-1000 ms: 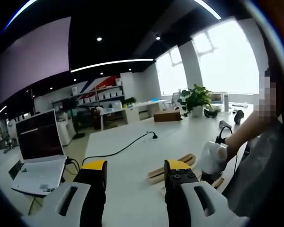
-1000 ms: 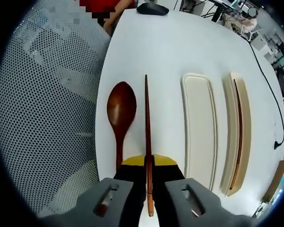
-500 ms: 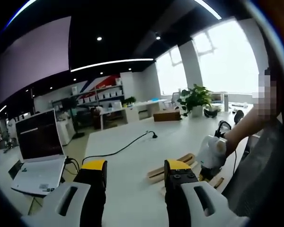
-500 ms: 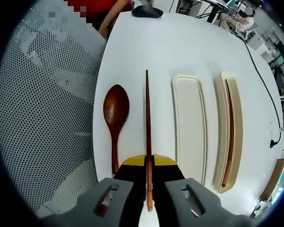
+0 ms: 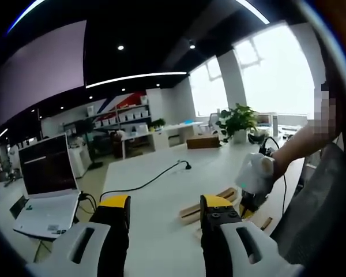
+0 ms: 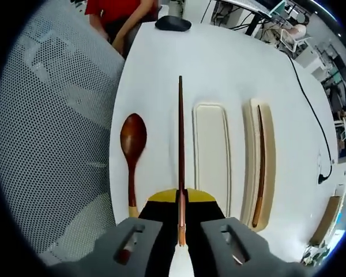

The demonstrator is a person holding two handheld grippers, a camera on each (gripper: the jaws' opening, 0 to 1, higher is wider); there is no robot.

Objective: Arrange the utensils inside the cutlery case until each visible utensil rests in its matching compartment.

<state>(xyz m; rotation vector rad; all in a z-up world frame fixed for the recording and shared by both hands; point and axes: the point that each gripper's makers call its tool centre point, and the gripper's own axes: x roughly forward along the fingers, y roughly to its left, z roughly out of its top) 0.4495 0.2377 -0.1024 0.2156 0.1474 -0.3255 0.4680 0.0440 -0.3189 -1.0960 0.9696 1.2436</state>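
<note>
Right gripper (image 6: 181, 199) clamped on chopstick (image 6: 180, 144) above table (image 6: 219, 63); left gripper (image 5: 164, 210) jaws apart, idle. Risk: thin stick pivoting in grip, missing case (image 6: 263, 167) slot beside its mate.

L gripper view sits low, faces level across white table (image 5: 161, 190) toward windows at 1 o'clock; R gripper view looks steeply down, close; shared: cutlery case (image 5: 210, 202) (image 6: 259, 161).

The right gripper (image 6: 180, 203) hides the held dark wooden chopstick's (image 6: 180, 150) butt; the black cable (image 6: 309, 109) runs off-frame.
</note>
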